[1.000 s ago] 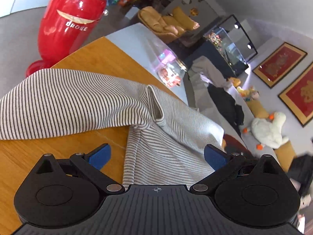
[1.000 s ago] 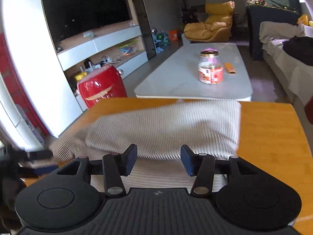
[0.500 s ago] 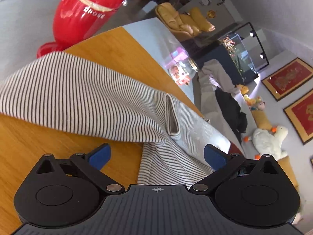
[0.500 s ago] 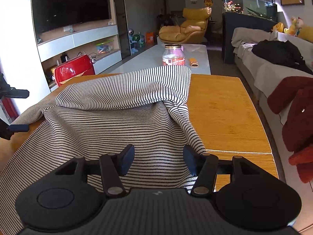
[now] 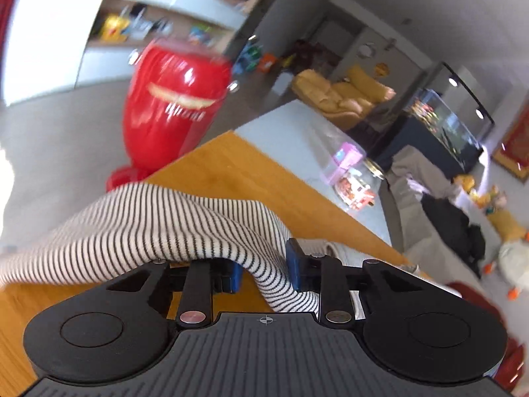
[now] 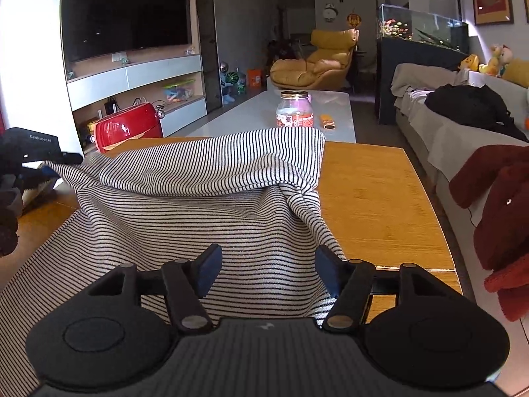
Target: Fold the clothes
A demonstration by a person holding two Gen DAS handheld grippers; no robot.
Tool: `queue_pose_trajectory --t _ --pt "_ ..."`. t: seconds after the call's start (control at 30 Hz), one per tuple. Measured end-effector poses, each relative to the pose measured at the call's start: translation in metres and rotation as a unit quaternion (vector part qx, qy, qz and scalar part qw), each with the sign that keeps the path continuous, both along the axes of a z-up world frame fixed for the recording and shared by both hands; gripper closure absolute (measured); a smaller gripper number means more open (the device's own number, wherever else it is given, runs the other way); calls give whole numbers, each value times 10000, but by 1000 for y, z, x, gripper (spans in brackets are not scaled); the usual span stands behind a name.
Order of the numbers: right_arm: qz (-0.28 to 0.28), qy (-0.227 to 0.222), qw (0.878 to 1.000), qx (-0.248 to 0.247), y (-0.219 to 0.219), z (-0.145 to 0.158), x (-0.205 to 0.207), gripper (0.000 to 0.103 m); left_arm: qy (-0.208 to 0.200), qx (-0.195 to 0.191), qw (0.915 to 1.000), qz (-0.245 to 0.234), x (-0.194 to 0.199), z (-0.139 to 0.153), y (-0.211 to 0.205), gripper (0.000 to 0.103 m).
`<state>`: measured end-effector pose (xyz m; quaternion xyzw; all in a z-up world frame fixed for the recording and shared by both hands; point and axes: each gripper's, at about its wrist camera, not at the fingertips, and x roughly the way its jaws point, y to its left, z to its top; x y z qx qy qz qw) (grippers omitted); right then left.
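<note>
A black-and-white striped garment (image 6: 211, 205) lies partly folded on the wooden table (image 6: 380, 205), its far half doubled over the near half. My left gripper (image 5: 263, 269) is closed most of the way on a bunched fold of the striped garment (image 5: 165, 228), which drapes over its left finger. The left gripper also shows at the left edge of the right wrist view (image 6: 36, 172), at the garment's left corner. My right gripper (image 6: 267, 269) is open above the garment's near edge, with cloth under both fingers and nothing between them.
A red appliance (image 5: 168, 109) stands on the floor beyond the table's far left corner. A white coffee table (image 6: 317, 109) with a jar (image 6: 294, 109) lies behind. A sofa with dark and red clothes (image 6: 489, 192) runs along the right.
My left gripper has gone from wide open to closed on a fold of the garment and swung with it. My right gripper has opened a little wider and stays over the near edge.
</note>
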<state>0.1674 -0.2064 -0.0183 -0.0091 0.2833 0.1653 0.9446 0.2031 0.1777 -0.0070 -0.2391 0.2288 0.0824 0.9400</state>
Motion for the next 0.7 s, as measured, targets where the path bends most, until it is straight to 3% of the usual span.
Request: queue_pose_trajectory --t 0.07,0.13,0.2,0.23,0.33,0.4,0.43,0.57,0.63,0.7 --pt "11 20 10000 63 -1 0 1 37 -368 927 9939 -472 -1 21 -31 75" --pt "-13 17 9999 146 -2 0 1 36 -703 1784 9764 -997 2 39 -65 75" --pt "-67 -1 9997 252 -6 0 0 35 -773 2632 9443 -1818 8 44 -108 66" --pt "-98 -2 9995 305 -7 0 0 35 -660 2911 9284 -2214 9 37 -127 56" --pt "-180 -24 9989 443 -10 1 0 34 -318 3650 8692 -3320 13 15 -180 44" --pt "-217 -78 9983 540 -13 2 -2 34 -136 3714 8516 -3696 11 -4 -196 34" --pt "-211 -90 9981 579 -14 5 0 34 -65 3729 8444 -3847 9 -13 -203 24" --pt "96 -187 9986 487 -5 31 14 37 -107 3716 8437 -3872 4 -24 -207 8" --pt "535 -305 9979 223 17 57 27 47 -97 3701 8447 -3865 3 -26 -205 7" --pt "1049 -258 9941 105 44 83 44 49 -88 3687 8457 -3858 3 -27 -203 6"
